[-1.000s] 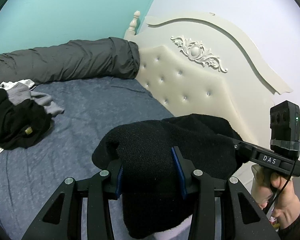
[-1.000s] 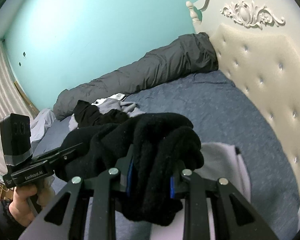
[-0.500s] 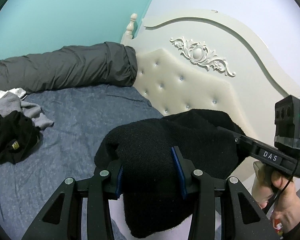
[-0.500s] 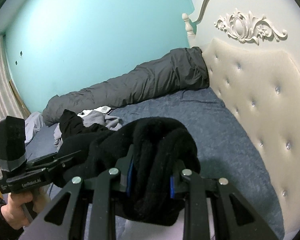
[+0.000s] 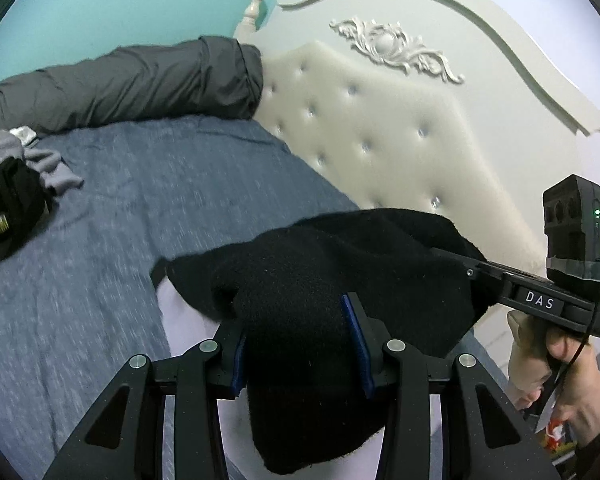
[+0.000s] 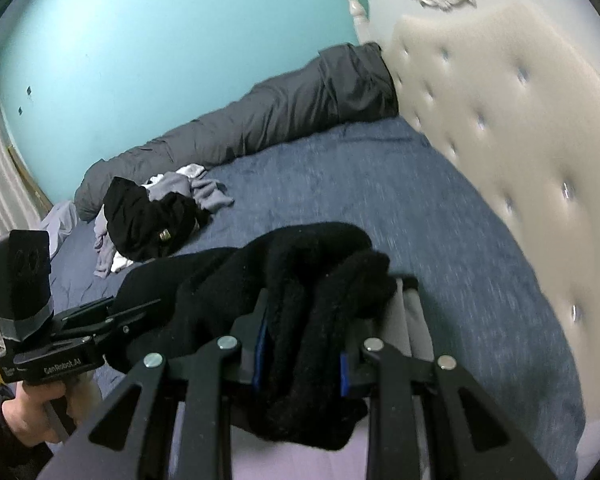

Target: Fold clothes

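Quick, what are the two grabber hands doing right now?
Left gripper: closed on the fuzzy black fleece garment.
Right gripper: closed on the same garment, at another bunched part.

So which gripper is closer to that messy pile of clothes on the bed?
Left. The left gripper is on the pile's side; the right gripper is on the headboard's side.
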Action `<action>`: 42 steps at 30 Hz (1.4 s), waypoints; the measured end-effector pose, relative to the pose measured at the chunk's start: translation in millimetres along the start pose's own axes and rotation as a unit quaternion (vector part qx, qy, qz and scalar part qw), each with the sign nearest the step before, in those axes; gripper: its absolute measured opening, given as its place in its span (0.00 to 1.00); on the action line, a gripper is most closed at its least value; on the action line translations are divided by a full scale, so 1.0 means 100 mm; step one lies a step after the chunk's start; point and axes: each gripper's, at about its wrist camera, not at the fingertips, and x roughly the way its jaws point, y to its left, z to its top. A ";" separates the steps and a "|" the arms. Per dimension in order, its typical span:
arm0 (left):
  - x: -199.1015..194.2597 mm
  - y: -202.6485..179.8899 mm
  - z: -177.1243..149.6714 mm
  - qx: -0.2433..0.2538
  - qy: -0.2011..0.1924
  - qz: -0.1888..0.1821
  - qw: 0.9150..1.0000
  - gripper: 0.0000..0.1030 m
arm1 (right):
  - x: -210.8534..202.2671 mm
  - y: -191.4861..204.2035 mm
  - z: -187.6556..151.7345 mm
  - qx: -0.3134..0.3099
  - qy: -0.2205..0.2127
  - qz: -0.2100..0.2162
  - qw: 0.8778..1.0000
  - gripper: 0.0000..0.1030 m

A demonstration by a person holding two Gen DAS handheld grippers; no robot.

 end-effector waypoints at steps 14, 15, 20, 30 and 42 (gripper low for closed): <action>0.08 -0.07 -0.46 -0.025 0.061 -0.007 0.998 0.43 | -0.02 -0.09 -0.47 0.025 0.059 -0.001 0.998 0.25; 0.09 -0.07 -0.49 -0.026 0.063 -0.007 0.998 0.43 | -0.02 -0.10 -0.49 0.027 0.062 -0.002 0.998 0.25; 0.14 -0.09 -0.60 -0.044 0.078 -0.008 0.996 0.43 | -0.02 -0.15 -0.59 0.033 0.076 -0.007 0.997 0.25; 0.26 -0.11 -0.83 -0.070 0.110 -0.009 0.991 0.43 | 0.02 -0.30 -0.79 0.048 0.110 -0.012 0.993 0.25; 0.30 0.02 -1.06 -0.085 0.116 -0.021 0.989 0.43 | 0.06 -0.46 -1.04 0.077 0.117 0.003 0.990 0.25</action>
